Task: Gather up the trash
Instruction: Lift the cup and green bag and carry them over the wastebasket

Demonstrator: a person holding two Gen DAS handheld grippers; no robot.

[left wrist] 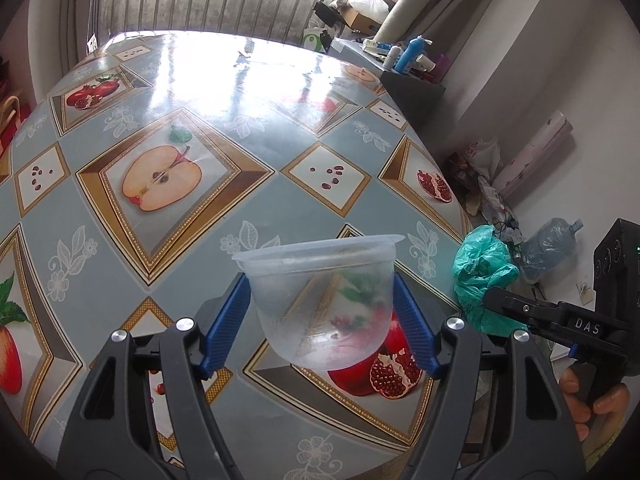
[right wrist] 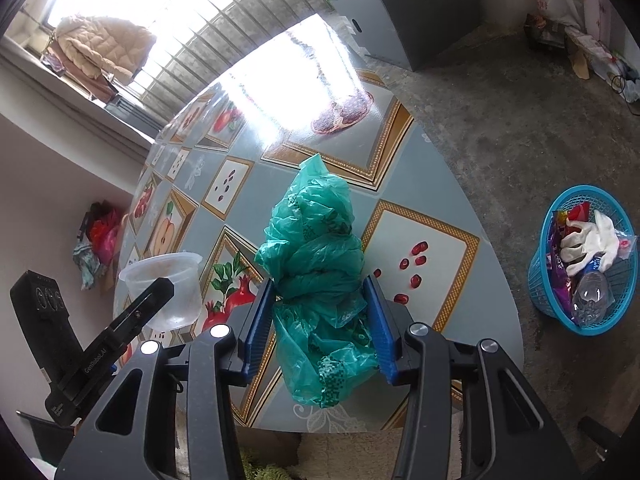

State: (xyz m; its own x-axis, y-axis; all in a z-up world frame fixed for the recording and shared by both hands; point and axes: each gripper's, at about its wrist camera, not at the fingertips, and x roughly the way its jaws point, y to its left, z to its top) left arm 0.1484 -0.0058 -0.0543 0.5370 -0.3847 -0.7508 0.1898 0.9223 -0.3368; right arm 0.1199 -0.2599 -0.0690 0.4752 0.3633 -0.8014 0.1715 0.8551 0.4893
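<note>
The table (left wrist: pixel 168 248), covered with a fruit-printed cloth, is seen to fill most of both wrist views and to carry no loose litter apart from the two items now in hand. On the floor, at about three o'clock in the right wrist view, a blue basket (right wrist: pixel 540 280) is noted, well apart from the table; it is already loaded with wrappers, a white glove and a crushed clear bottle, so part of the collection is judged done. What is left, as far as can be shown, is the delivery of the two held items to that basket. A crumpled green plastic bag (right wrist: pixel 316 248) is observed between the blue pads of the right gripper (right wrist: pixel 318 320), bunched from twelve o'clock above the fingers down to six o'clock below them; the pads are pressed into its folds on both sides, and the bag is judged gripped. A clear plastic cup (left wrist: pixel 320 300), upright but slightly tilted, is seen between the fingers of the left gripper (left wrist: pixel 320 320), its rim standing above the pad tips and its base below them; the pads are set against its walls at nine and three o'clock, and the cup appears lifted clear of the cloth.
</note>
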